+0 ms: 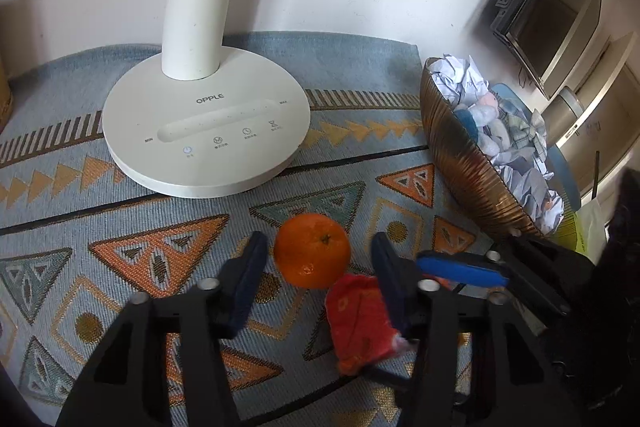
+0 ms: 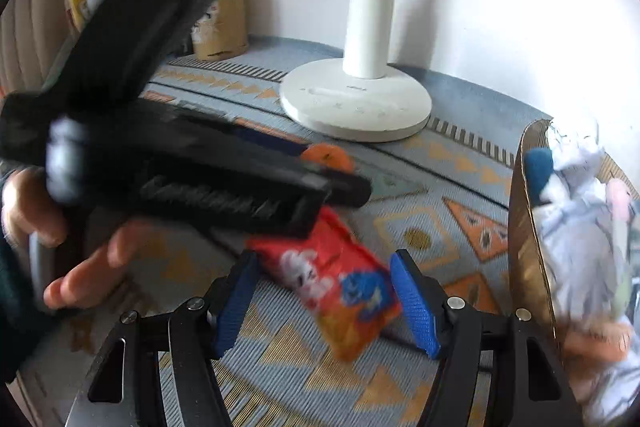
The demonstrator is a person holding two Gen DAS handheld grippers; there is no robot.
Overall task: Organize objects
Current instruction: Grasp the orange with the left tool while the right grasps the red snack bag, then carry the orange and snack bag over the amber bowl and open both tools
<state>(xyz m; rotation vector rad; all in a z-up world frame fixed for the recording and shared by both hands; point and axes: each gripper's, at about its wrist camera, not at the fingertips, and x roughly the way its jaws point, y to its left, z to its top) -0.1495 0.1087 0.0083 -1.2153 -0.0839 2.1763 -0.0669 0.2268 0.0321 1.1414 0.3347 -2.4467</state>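
The left gripper [image 1: 316,279] is being held nearest the lens with its jaws spread wide, an orange [image 1: 311,250] sitting between the fingertips without being touched. The right gripper [image 2: 324,301] is likewise being held wide open, a red snack packet [image 2: 340,291] lying between its blue pads [image 2: 416,311] and not being clamped; the packet is blurred.

The patterned cloth [image 1: 160,247] is covering the table, and everything is being carried on it. The white lamp [image 1: 206,131] is standing toward the back edge, by the wall. The ribbed bronze bowl [image 1: 460,163] is resting at the right edge, crumpled paper [image 1: 460,79] and soft scraps being piled inside it. The orange is lying in the middle of the cloth, in front of the lamp base, and the red packet is lying just beside it on the near side; whether they are touching cannot be told. In the right wrist view, the left gripper is being seen from the side, gripped by a hand [image 2: 80,267], blurred.
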